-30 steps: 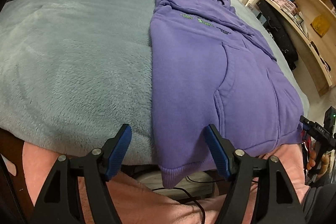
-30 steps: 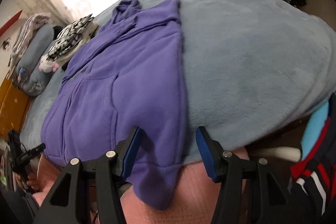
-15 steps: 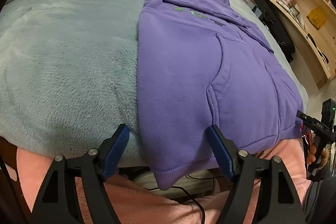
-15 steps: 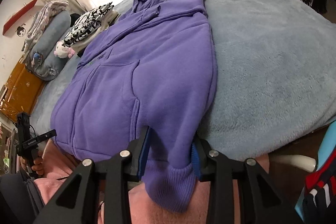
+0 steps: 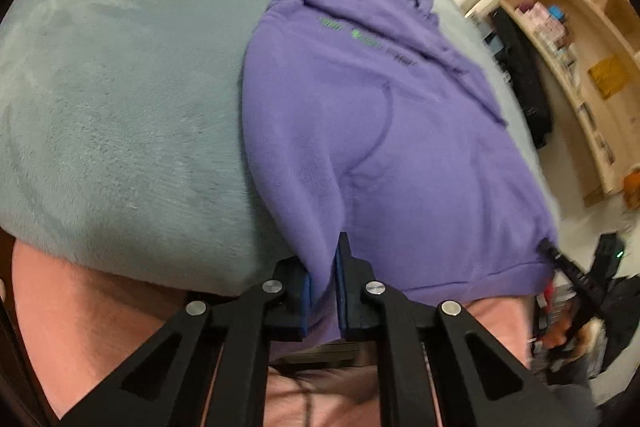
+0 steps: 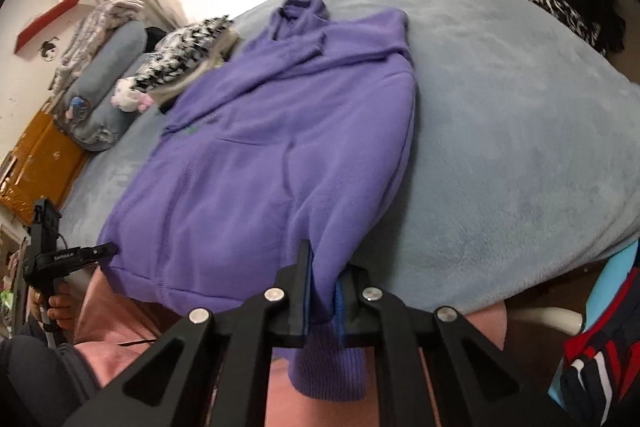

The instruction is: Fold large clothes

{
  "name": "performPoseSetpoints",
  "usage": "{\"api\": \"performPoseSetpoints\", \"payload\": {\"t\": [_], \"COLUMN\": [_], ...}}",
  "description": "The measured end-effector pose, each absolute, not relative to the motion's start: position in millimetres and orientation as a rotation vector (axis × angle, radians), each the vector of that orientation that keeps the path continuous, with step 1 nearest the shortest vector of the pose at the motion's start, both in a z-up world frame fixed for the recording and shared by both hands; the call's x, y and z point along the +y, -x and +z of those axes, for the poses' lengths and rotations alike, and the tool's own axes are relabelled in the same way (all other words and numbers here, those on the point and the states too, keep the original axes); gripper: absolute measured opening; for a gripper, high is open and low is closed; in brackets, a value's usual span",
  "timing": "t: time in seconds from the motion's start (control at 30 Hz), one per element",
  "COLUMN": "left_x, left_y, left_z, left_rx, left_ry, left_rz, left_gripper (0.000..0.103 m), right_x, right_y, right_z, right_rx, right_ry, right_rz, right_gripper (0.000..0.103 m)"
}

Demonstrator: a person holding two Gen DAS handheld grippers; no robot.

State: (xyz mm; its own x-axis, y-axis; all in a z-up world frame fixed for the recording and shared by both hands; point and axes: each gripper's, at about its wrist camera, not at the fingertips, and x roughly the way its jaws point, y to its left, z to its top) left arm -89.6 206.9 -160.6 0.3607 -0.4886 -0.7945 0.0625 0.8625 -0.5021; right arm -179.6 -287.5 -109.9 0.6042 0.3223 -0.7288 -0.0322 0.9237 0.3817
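**Both claws clamped on the hoodie's hem**

Meanwhile the purple hoodie (image 5: pixel 400 131) lay front-up on the grey-blue blanket (image 5: pixel 120 107), hem at the near edge. The left gripper (image 5: pixel 322 291) had just closed, pinching one hem corner; the right gripper (image 6: pixel 322 291) had likewise just closed on the other corner. Folded clothes (image 6: pixel 188 55) and a plush toy (image 6: pixel 128 97) sat beyond the hood, wooden shelves (image 5: pixel 580 67) alongside.

A grey-blue fleece blanket (image 5: pixel 120 99) covers the bed, with a stack of folded clothes (image 6: pixel 188 55) and a small plush toy (image 6: pixel 130 98) near its far end. Wooden shelves (image 5: pixel 576 39) stand beside the bed.
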Motion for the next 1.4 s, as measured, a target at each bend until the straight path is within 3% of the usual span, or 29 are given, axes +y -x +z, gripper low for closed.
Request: {"api": "performPoseSetpoints", "payload": {"t": [0.4, 0.57, 0.87, 1.1, 1.17, 1.23, 1.27, 1.33, 1.4], "left_x": [186, 190, 226, 221, 214, 211, 211, 212, 211], "left_y": [136, 128, 37, -69, -104, -128, -138, -157, -169], "left_z": [-44, -20, -14, -25, -35, -46, -50, -60, -68], "left_rx": [0.941, 0.915, 0.844, 0.832, 0.864, 0.885, 0.886, 0.894, 0.900], "left_ry": [0.427, 0.463, 0.689, 0.728, 0.742, 0.746, 0.760, 0.775, 0.759], "left_rz": [-0.554, -0.570, -0.411, -0.333, -0.310, -0.282, -0.278, -0.267, -0.249], "left_gripper": [0.006, 0.006, 0.006, 0.008, 0.010, 0.020, 0.024, 0.044, 0.048], "right_x": [-263, -271, -335, -365, -368, -371, -371, -368, -362], "right_y": [210, 207, 130, 26, -2, -20, -28, -37, -47], "right_z": [-31, -11, 9, -16, -31, -45, -50, -58, -67], "right_rx": [0.786, 0.745, 0.616, 0.641, 0.686, 0.717, 0.717, 0.727, 0.753], "right_ry": [-0.336, -0.392, -0.759, -0.942, -0.997, -1.027, -1.030, -1.005, -0.967], "right_rz": [0.376, 0.411, 0.352, 0.241, 0.197, 0.151, 0.130, 0.110, 0.101], "right_gripper": [0.008, 0.008, 0.008, 0.013, 0.019, 0.045, 0.049, 0.050, 0.050]}}
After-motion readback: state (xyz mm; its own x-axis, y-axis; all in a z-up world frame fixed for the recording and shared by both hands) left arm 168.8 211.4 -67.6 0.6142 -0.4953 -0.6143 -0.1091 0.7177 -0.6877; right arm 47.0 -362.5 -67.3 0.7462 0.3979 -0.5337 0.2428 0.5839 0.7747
